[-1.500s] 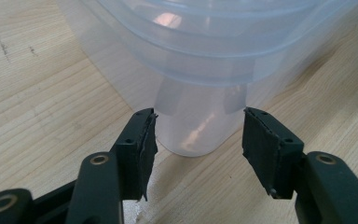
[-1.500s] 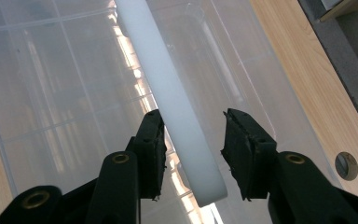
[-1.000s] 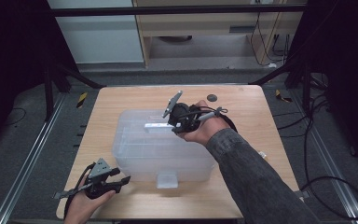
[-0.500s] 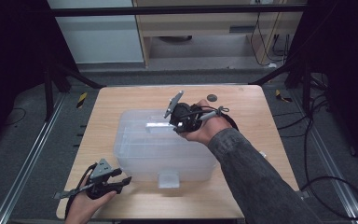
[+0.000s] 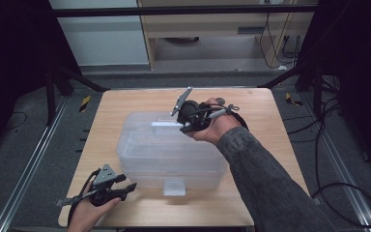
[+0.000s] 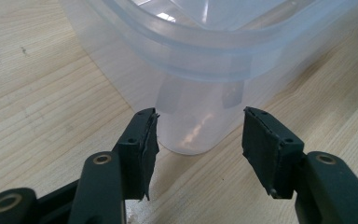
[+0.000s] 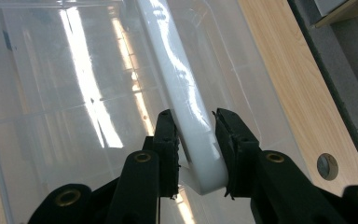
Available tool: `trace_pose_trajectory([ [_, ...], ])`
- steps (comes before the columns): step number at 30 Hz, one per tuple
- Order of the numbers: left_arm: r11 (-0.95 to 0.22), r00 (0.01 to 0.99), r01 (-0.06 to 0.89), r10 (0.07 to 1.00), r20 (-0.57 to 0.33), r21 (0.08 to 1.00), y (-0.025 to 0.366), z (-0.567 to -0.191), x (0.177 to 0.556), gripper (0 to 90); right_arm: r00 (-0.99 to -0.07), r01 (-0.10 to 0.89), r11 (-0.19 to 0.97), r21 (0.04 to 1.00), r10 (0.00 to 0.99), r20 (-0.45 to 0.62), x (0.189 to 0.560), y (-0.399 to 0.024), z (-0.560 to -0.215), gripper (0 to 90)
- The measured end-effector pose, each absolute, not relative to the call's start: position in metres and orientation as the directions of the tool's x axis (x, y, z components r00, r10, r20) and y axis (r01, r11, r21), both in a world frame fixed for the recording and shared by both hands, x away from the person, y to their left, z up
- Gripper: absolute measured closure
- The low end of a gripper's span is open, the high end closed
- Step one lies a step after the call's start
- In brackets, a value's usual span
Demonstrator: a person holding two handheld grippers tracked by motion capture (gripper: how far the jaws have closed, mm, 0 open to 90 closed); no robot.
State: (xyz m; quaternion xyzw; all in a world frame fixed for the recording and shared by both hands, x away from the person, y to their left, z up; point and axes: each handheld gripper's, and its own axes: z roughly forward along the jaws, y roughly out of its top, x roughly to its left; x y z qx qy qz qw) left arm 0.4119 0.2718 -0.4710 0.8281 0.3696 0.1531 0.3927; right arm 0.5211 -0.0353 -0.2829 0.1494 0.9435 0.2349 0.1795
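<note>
A clear plastic storage box (image 5: 169,150) is sitting in the middle of the wooden counter (image 5: 270,145). The right gripper (image 7: 193,140) is reaching over the box's far edge, its jaws clamping the white handle (image 7: 182,102) on the lid. The left gripper (image 6: 198,135) is hovering near the counter's near left corner, jaws apart, facing the box's front latch (image 6: 200,107).

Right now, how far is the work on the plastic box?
Done: the right gripper is shut on the white handle of the clear box. In hand: the left gripper, open, faces the front latch without touching it. Left: the lid still looks closed and the box rests on the table.
</note>
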Motion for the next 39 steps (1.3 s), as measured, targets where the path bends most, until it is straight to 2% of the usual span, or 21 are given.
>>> trace_pose_trajectory([
  [39,-0.421,0.698,0.495,0.714,-0.060,0.760,0.268,-0.471,0.410,44.8,-0.892,0.224,0.856,0.467,0.373,-0.255,0.544,-0.039,-0.266,69.5],
])
